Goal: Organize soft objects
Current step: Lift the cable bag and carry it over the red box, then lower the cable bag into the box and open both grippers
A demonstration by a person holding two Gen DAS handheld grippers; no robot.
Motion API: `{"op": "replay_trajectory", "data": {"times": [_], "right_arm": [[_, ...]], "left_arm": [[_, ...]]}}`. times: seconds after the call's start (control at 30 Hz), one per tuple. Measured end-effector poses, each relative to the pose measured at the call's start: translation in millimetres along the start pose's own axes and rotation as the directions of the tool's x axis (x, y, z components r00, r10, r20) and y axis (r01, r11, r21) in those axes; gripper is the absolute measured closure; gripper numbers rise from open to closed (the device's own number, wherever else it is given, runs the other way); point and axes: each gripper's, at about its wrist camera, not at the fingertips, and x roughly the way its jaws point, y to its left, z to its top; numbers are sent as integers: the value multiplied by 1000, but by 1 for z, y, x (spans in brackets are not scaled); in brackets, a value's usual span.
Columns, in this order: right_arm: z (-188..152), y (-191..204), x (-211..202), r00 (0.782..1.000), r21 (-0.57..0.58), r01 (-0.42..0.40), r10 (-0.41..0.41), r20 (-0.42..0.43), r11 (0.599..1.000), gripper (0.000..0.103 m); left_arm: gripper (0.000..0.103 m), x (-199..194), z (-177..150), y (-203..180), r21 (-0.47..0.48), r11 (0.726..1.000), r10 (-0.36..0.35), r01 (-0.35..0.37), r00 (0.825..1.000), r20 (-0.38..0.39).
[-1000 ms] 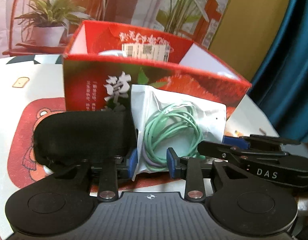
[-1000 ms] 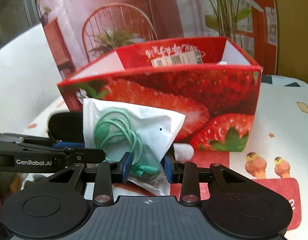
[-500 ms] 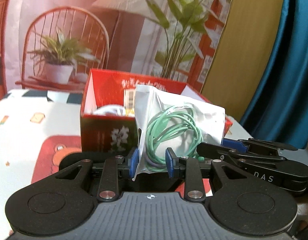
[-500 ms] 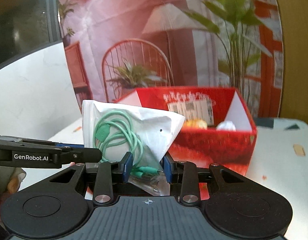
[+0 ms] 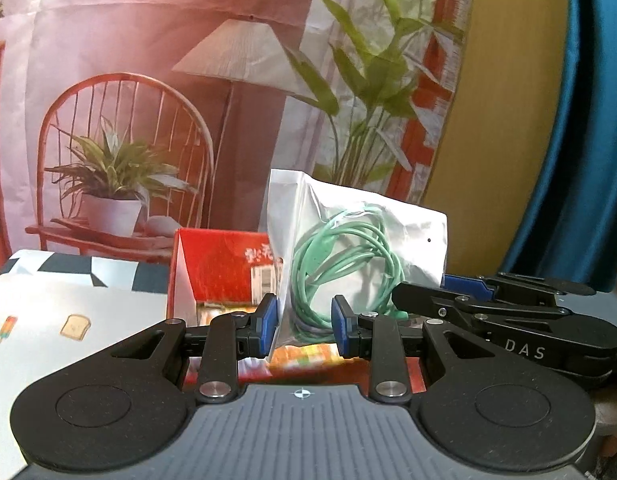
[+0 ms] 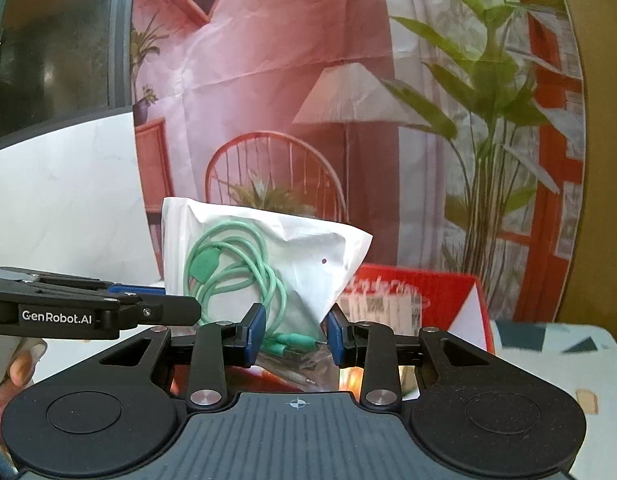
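I have the white pouch [image 5: 360, 248] with the coiled green cable [image 5: 340, 268] held up in the air, pinched from both sides: the left gripper [image 5: 304, 320] has its fingers drawn narrow on the pouch's lower left corner, and the right gripper [image 6: 294, 334] grips the lower edge where the cable plugs sit. The pouch hangs in front of and above the red strawberry box [image 5: 224, 268], not yet inside it. I can see a few items already lying in the box, so I judge the sorting partly done; this pouch is still to be carried over the opening and let go.

Against a second ago, both hands have risen: the pouch then stood low against the box's front wall, beside a black soft case on the bench. That case is now out of view, and the box sits lower in both views.
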Motion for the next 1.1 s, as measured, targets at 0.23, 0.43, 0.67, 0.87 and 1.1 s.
{"op": "replay_trajectory", "data": {"times": [0.23,0.43,0.67,0.87,1.1], "right_arm": [[14,-16,54,998,18,20,-19,-65,1000,72],[5,-32,92,984,47,48,-39,-174,998,72],[-5,-45,113,965,79,125,-103,-242,989,68],[-16,-52,108,956,85,178,-152,-251,980,66],[-21,-51,71,981,119,144,-125,-148,982,66]], "left_arm": [[72,57,14,21,-53,999,-2,-4,993,-116],[72,88,9,30,-61,998,8,-21,979,-203],[71,108,5,34,-39,998,33,-44,968,-248],[69,99,6,36,-18,998,49,-55,973,-227],[68,65,9,32,9,999,50,-49,985,-163]]}}
